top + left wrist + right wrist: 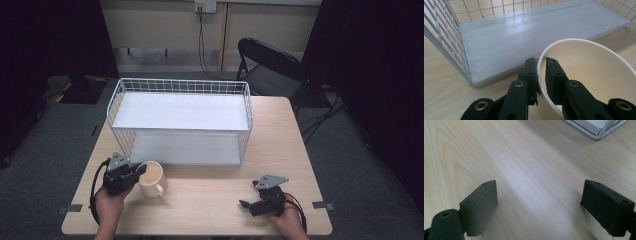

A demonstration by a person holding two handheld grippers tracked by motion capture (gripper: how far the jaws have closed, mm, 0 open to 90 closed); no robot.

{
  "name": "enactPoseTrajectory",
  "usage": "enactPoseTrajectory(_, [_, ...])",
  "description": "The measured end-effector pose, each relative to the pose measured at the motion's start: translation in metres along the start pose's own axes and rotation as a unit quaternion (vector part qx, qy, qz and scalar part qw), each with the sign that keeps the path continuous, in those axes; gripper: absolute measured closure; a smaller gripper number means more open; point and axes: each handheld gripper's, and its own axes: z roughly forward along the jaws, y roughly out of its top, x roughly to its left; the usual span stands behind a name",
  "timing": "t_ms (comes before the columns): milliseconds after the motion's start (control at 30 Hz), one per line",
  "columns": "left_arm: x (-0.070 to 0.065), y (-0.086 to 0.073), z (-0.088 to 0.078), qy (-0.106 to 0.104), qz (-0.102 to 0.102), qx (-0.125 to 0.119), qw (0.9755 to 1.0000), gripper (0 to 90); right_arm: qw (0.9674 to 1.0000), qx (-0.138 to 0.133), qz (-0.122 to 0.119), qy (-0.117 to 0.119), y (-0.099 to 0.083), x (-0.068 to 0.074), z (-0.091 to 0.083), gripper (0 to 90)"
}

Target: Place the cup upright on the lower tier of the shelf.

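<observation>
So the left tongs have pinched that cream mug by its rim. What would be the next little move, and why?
Probably a short lift straight up. The left tongs are shut on the mug's rim, one jaw inside and one outside, and the mug stands on the table just in front of the wire rack. Raising it first would clear the tabletop before carrying it anywhere.

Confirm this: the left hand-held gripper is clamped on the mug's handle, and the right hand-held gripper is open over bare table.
Wrong in one respect: the left hand-held gripper is clamped on the mug's rim, one jaw inside and one outside, as the left gripper view shows. The handle is free. The right hand-held gripper is indeed open over bare table.
</observation>
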Motion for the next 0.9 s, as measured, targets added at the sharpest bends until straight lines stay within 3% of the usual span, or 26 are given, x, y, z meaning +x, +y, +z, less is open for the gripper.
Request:
enactPoseTrajectory(167, [-0.001, 0.001, 0.0, 0.013, -0.002, 0.004, 0.9999, 81.6, 1.0, 0.0, 0.0, 0.0, 0.0, 0.0, 0.0, 12.8])
enactPoseTrajectory(633, [-0.005, 0.008, -0.002, 0.012, -0.019, -0.002, 0.9997, 81.5, 1.0, 0.0, 0.0, 0.0, 0.0, 0.0, 0.0, 12.8])
enactPoseTrajectory(767, [-0.008, 0.012, -0.003, 0.016, -0.007, -0.001, 0.9999, 81.5, 1.0, 0.0, 0.0, 0.0, 0.0, 0.0, 0.0, 12.8])
enactPoseTrajectory(900, [-0.009, 0.015, -0.003, 0.015, -0.01, -0.004, 0.9998, 81.5, 1.0, 0.0, 0.0, 0.0, 0.0, 0.0, 0.0, 12.8])
